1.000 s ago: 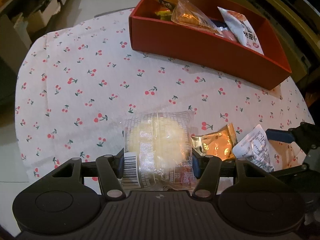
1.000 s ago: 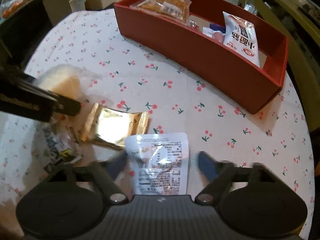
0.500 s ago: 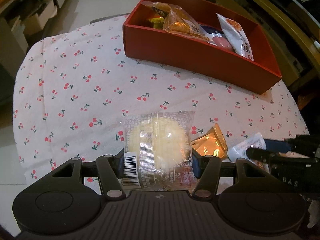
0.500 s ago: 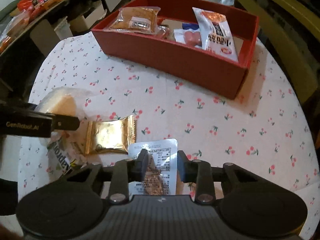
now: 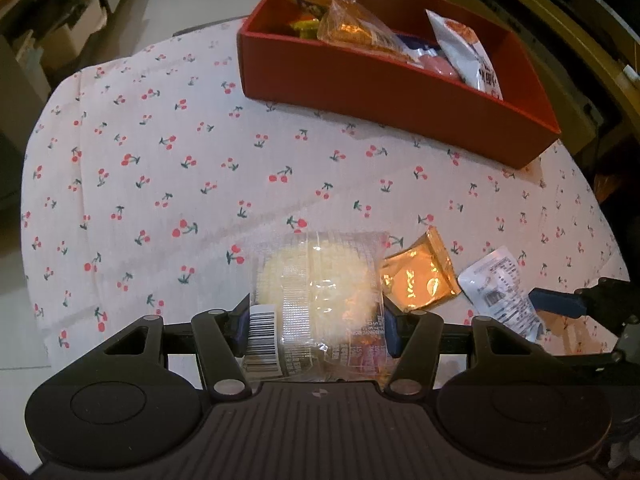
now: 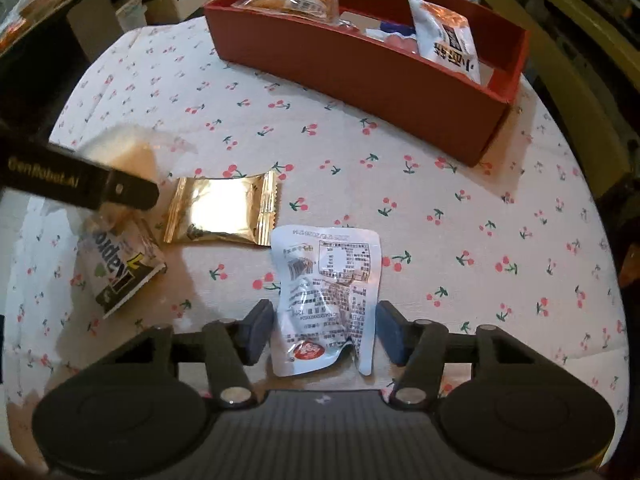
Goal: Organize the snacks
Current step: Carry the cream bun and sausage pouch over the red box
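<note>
A clear-wrapped pale round cake [image 5: 316, 280] is clamped between the pads of the left gripper [image 5: 314, 326], just above the cherry-printed tablecloth [image 5: 168, 168]. The jaws of the right gripper [image 6: 320, 330] are opening, and a white printed foil pouch [image 6: 330, 284] is seen lying flat between them, untouched by either pad. A shiny gold sachet [image 6: 224, 214] lies beside it. Several snacks are held in the red rectangular cardboard box [image 6: 384, 80] beyond.
</note>
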{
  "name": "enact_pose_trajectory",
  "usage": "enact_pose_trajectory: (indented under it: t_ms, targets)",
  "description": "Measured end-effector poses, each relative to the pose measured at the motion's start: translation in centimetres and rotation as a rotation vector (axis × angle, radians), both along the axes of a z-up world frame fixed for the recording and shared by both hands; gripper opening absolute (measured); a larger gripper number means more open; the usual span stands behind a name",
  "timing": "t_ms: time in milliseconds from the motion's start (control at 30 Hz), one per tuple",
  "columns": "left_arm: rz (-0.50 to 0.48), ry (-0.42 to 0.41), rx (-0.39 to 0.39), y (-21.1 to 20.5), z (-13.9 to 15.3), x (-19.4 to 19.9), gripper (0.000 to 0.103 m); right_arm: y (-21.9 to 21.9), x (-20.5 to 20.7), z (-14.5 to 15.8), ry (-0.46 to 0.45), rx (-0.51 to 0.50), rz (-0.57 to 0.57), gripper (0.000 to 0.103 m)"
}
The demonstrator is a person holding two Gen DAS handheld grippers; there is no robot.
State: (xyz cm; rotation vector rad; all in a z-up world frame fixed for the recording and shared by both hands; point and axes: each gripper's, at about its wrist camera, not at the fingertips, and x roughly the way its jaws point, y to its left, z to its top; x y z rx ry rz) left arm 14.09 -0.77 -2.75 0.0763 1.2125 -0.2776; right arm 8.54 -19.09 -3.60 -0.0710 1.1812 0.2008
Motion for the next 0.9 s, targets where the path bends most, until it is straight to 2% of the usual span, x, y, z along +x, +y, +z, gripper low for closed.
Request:
enact_pose_trajectory:
  t_ms: [133, 467, 900]
  targets:
    - [0.000, -0.007, -0.003, 0.0, 0.3, -0.1, 0.065, -0.2, 0.1, 0.3, -0.009, 0.018, -0.006, 0.078]
    - [0.000, -0.040, -0.053, -0.8, 2.0, 0.4, 0.065, -1.9, 2.0, 4.2, -0.140, 0.121, -0.097, 0.078]
    - [0.012, -0.155, -0.077, -3.7, 5.4, 3.7, 0.065, -2.8, 6.9, 7.7, -0.272, 0.166, -0.158, 0.078]
